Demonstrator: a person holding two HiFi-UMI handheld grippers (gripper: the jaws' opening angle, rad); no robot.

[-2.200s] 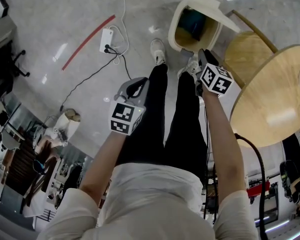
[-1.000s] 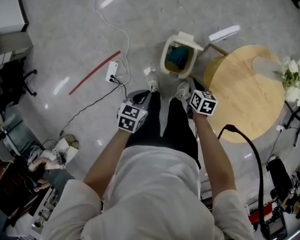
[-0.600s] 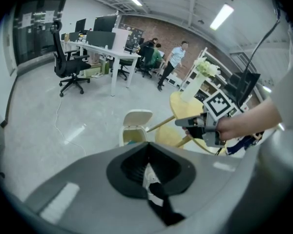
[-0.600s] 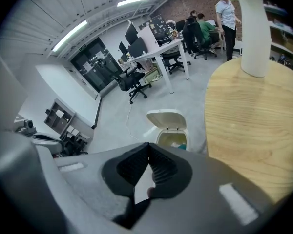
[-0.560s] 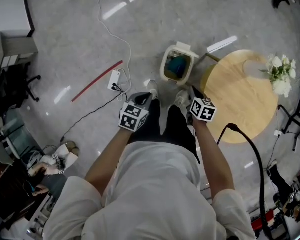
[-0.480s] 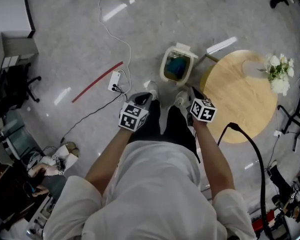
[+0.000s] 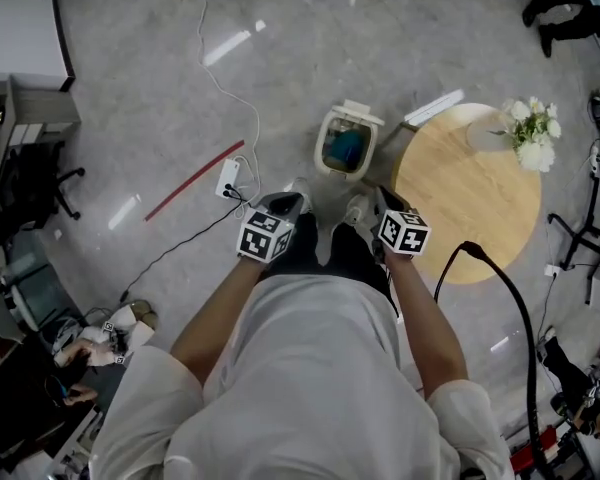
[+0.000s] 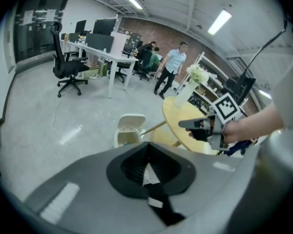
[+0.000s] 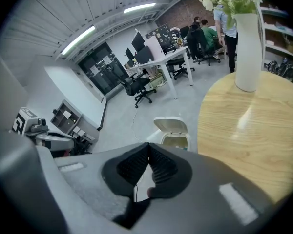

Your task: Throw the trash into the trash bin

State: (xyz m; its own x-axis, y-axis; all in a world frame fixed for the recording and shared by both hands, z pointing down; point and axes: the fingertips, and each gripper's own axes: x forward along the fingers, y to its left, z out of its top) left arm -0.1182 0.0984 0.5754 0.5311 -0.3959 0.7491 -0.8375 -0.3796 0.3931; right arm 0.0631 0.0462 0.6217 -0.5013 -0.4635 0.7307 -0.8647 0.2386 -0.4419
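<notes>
Both my left gripper [image 7: 283,205] and my right gripper [image 7: 376,201] have the jaws pressed together on nothing, held above my shoes. The white trash bin [image 7: 322,146] stands open on the floor just beyond them, left of the round wooden table [image 7: 470,208], and the blue-green thing [image 7: 342,148] inside I take for the trash. The danger I see is the black cable [image 7: 469,247] on my right: it could drag over the table and upset the flower vase [image 7: 520,133] at its far edge
</notes>
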